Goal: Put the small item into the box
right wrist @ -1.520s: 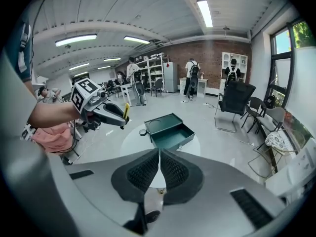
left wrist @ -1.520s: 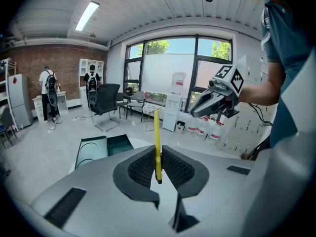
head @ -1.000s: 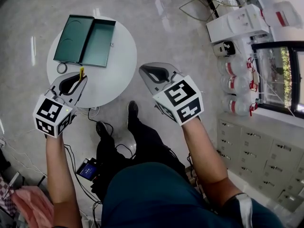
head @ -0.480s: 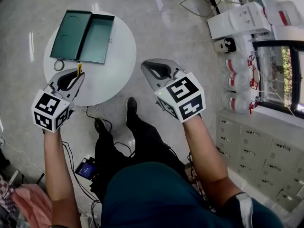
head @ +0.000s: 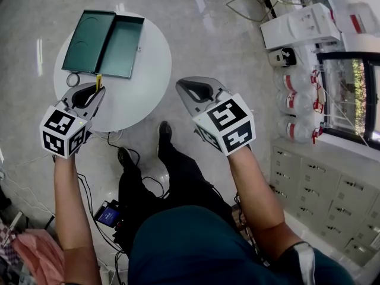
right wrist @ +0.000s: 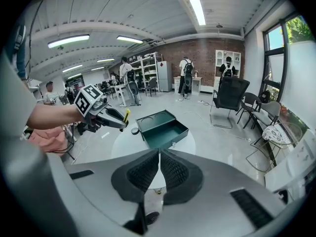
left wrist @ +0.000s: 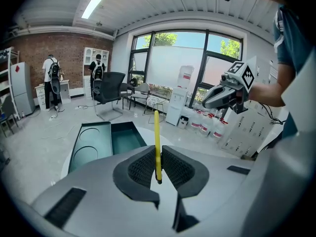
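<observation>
My left gripper (head: pixel 97 90) (left wrist: pixel 157 168) is shut on a thin yellow stick (left wrist: pixel 157 142) (head: pixel 98 82) that juts up past the jaws. It hovers over the near left edge of the round white table (head: pixel 139 79). The open dark green box (head: pixel 107 43) (left wrist: pixel 106 141) (right wrist: pixel 162 128) lies on the table beyond it, lid flat to the left. My right gripper (head: pixel 189 89) (right wrist: pixel 159 169) hangs off the table's right side, jaws shut with nothing between them.
A small dark ring (head: pixel 73 79) lies on the table left of the box. Water bottles (head: pixel 294 108) and white cabinets (head: pixel 323 183) stand at the right. Cables and a device (head: pixel 110 212) lie on the floor by the person's legs.
The left gripper with the yellow stick has shifted slightly up and left toward the table. The right gripper has barely moved.
</observation>
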